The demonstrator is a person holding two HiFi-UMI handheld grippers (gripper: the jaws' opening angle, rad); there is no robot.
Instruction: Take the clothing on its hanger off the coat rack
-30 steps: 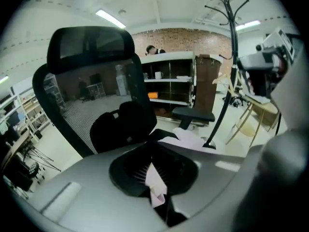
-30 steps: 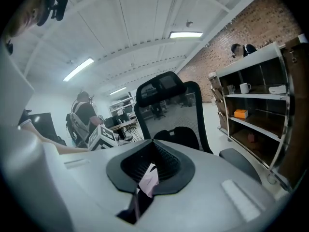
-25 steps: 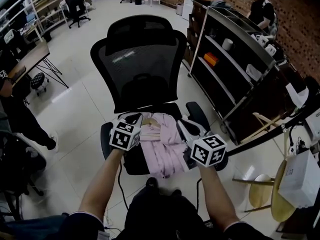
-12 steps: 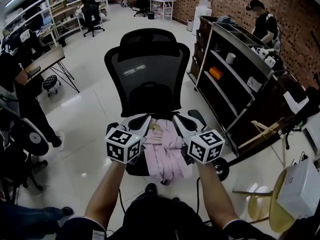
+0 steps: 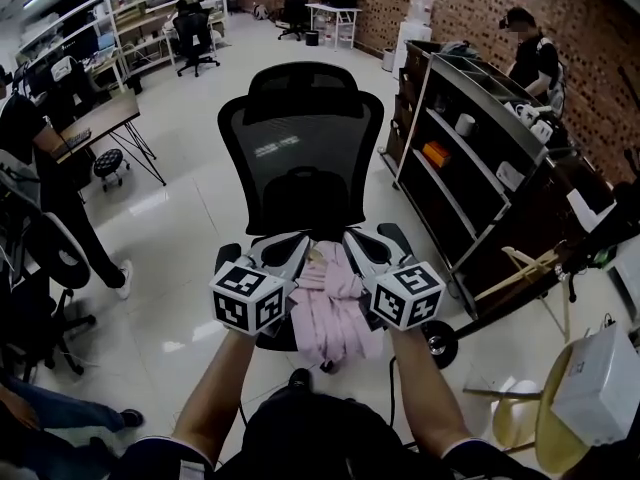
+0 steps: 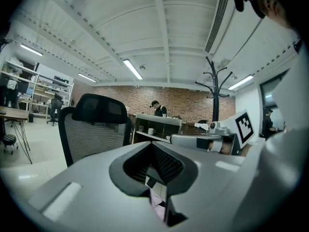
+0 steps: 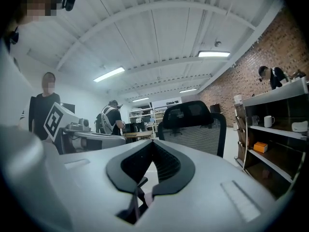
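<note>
Head view: my left tool [image 5: 285, 258] and right tool [image 5: 358, 256] are both clenched at the shoulders of the pale pink garment [image 5: 335, 313]. It hangs between them over the seat of the black mesh office chair [image 5: 300, 148]. A bit of the light wooden hanger [image 5: 318, 256] shows at the collar. The garment is off the rack.

Risk: the loose hem could drag on the seat or snag an armrest if I lower unevenly.

Left gripper view: left tool [image 6: 159, 199] is shut, with pink cloth pinched between the pads. The black coat rack [image 6: 213, 88] stands well behind. I cannot tell whether the hanger's wood is in the bite. If it is cloth only, the hanger may slide out.

Right gripper view: right tool [image 7: 140, 195] is shut on a sliver of pink. The bite looks thin, so a tug from the other side could pull it free and tip the load.
</note>
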